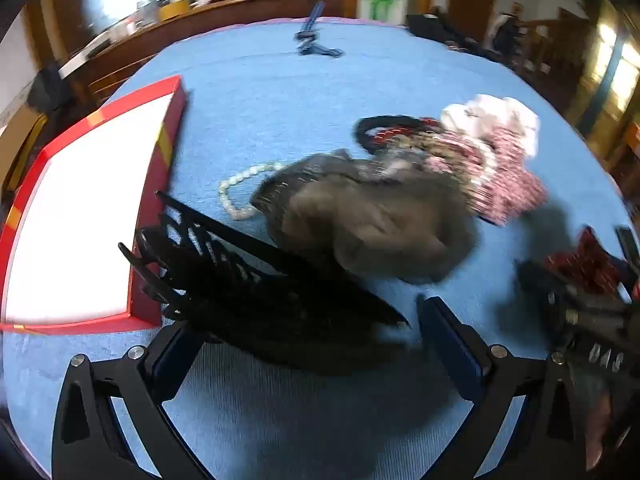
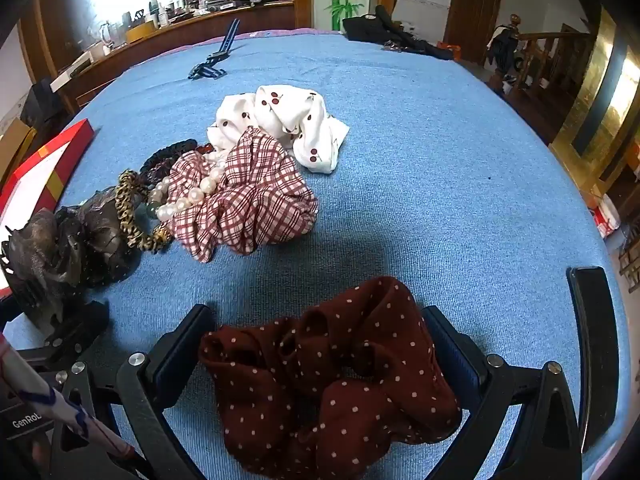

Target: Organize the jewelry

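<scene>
Your left gripper hangs over a blue cloth-covered table, its jaws spread wide and pressing on nothing. A large black plastic claw hair clip lies between them, its toothed end reaching out to 10 o'clock against the wall of a red cardboard box with a white lining. The box is cut off by the frame's left edge. This view is smeared by motion blur. What seems to be a grey-brown gauzy scrunchie fills the centre, and a white pearl-bead bracelet is partly hidden behind it at 9 o'clock. A black coiled hair tie and the blurred pile of cloth behind it sit at 2 o'clock.

Your right gripper is equally wide. A dark red scrunchie with white polka dots lies on the cloth between its fingers; whether the pads touch it is hard to make out. At 12 o'clock from it sit a red-and-white plaid scrunchie and, just behind and touching, a white scrunchie printed with cherries. A leopard-print coiled hair tie lies at 10 o'clock beside the plaid one. A black folding stand stands well apart at the table's far edge. At lower left a white sleeve with blue and red lines is cut off by the frame.
</scene>
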